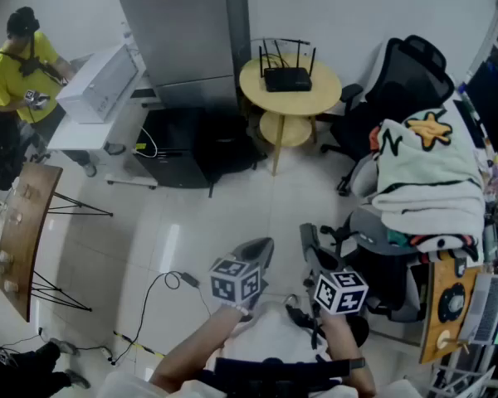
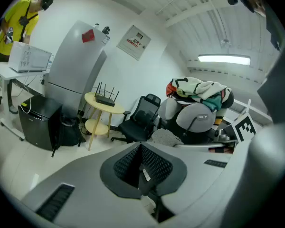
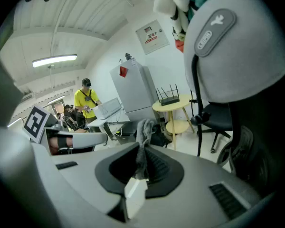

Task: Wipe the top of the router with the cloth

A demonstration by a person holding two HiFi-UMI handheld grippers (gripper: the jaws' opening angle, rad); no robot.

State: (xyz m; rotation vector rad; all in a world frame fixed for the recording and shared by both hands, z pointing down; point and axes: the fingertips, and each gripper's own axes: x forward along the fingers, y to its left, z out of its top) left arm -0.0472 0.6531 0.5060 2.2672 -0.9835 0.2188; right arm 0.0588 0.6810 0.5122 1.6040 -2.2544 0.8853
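Head view: the router [image 1: 287,79] is seen on the round yellow surface [image 1: 319,99] by the far wall, well apart from both grippers. The grey cloth [image 3: 143,129] is pinched in the closed jaws of the right gripper [image 3: 141,159]. The left gripper [image 2: 141,161] is held with its jaws together, nothing between them. A black office chair [image 1: 402,77] is set just beside the surface and a black cabinet [image 1: 183,148] on its other side. A cable [image 1: 171,279] is laid on the floor nearer the grippers.
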